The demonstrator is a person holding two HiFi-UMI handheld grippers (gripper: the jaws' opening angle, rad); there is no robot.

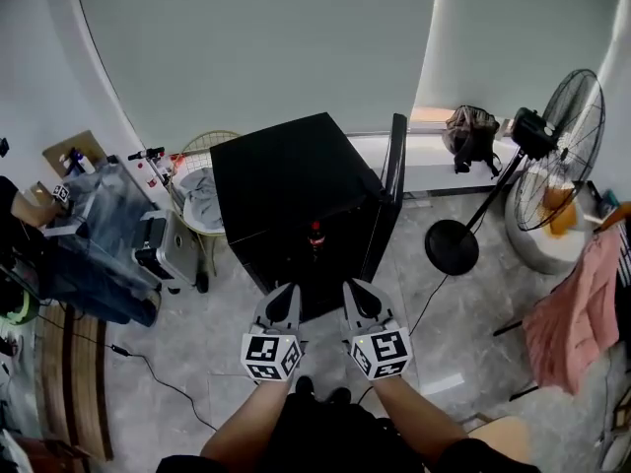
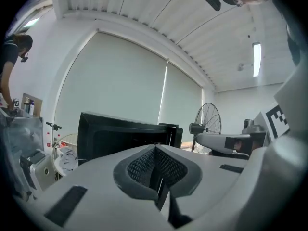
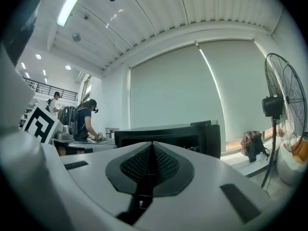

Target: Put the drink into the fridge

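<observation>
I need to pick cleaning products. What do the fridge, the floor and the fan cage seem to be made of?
Fridge: black, satin finish with a soft sheen on top; painted metal or plastic, cannot tell which.
Floor: pale grey tiles with visible joints, slightly glossy; stone or ceramic.
Fan cage: thin dark wires, likely metal.

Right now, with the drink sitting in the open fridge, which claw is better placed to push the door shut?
Right, likely. The open door stands at the right side of the fridge, nearer the right claw; the left claw would have to reach across. Both claws are shut and empty.
</observation>
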